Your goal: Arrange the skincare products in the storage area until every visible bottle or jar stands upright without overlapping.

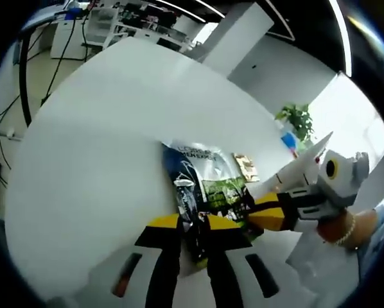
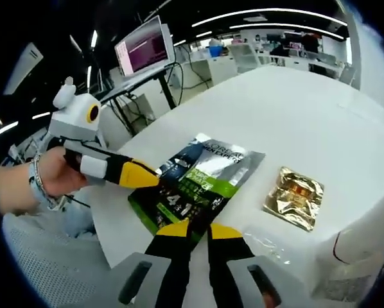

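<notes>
— Where's our sachet pack (image 2: 195, 179)?
— Flat near the white table's (image 1: 115, 128) edge; both our left gripper (image 1: 195, 240) and right gripper (image 2: 198, 231) are clenched on it.
— Anything else?
— A gold sachet (image 2: 295, 196) just beside; open tabletop beyond.

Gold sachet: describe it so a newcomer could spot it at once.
On the white table, look just beside the large silver-and-green pouch, apart from it. The gold sachet lies flat there: much smaller, shiny, crinkled gold with a reddish centre.
</notes>
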The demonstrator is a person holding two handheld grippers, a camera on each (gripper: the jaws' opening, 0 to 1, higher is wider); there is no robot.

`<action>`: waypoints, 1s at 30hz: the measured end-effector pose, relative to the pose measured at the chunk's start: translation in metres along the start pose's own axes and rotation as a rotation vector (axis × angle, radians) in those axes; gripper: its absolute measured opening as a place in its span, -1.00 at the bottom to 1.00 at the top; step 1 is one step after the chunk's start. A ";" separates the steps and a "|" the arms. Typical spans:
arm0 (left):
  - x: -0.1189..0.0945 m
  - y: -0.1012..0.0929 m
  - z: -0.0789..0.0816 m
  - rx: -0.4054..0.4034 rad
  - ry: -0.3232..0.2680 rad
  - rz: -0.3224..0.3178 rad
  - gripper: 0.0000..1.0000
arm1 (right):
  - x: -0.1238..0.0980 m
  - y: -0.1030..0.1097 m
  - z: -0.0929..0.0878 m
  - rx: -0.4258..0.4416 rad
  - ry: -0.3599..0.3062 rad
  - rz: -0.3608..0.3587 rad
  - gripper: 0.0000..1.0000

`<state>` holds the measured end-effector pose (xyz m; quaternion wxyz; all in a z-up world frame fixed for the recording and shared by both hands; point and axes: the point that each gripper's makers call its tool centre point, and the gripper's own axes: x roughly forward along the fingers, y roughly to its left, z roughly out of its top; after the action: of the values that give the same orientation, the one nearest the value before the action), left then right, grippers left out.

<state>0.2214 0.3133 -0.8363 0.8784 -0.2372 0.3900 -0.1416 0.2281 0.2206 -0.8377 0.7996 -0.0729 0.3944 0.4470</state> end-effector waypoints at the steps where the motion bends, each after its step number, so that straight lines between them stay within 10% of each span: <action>1: -0.002 0.000 0.001 0.002 -0.001 0.003 -0.80 | -0.001 -0.001 -0.001 0.001 0.004 -0.002 -0.95; 8: -0.020 0.000 0.006 -0.013 -0.068 -0.008 -0.79 | -0.016 -0.014 -0.001 0.027 0.015 -0.045 -1.00; 12: -0.026 -0.006 0.005 0.021 -0.092 -0.005 -0.85 | -0.015 -0.005 0.015 0.063 -0.093 0.034 -1.00; 21: -0.019 -0.011 -0.017 0.169 -0.034 0.051 -1.00 | 0.002 0.026 0.003 -0.029 -0.037 0.107 -1.00; 30: -0.009 -0.008 -0.028 0.134 -0.014 0.055 -1.00 | 0.007 0.017 -0.011 -0.082 0.019 0.049 -1.00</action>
<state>0.1937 0.3020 -0.8431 0.8987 -0.1680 0.3797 -0.1416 0.2113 0.2301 -0.8457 0.7808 -0.1004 0.3850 0.4817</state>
